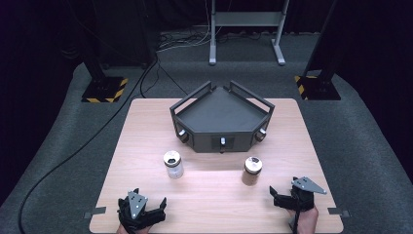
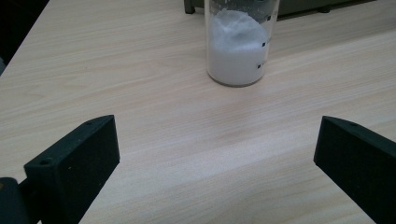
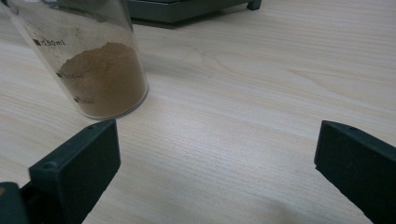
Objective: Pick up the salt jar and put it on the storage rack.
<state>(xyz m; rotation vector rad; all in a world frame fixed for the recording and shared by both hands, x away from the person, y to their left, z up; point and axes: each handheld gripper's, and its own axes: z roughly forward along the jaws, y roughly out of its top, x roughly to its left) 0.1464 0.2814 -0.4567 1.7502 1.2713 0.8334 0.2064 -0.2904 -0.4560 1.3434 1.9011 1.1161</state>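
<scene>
Your left gripper point(image 1: 141, 207) sits at the desk's point(image 1: 214, 200) near edge, fingers point(image 2: 74, 163) spread wide, nothing between them. The white-powder jar point(image 1: 173, 165) stands upright ahead of it, apart. Your right gripper point(image 1: 292, 195) likewise has fingers point(image 3: 77, 168) spread and empty; the brown-powder jar point(image 1: 252, 170) stands near, ahead-left. A dark tray point(image 1: 221, 114) sits behind both jars.

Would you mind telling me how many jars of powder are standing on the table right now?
2. The jar of white powder stands ahead of the left gripper, and the jar of brown powder stands ahead and left of the right gripper. Both sit in front of the dark tray; none appears hidden.
</scene>
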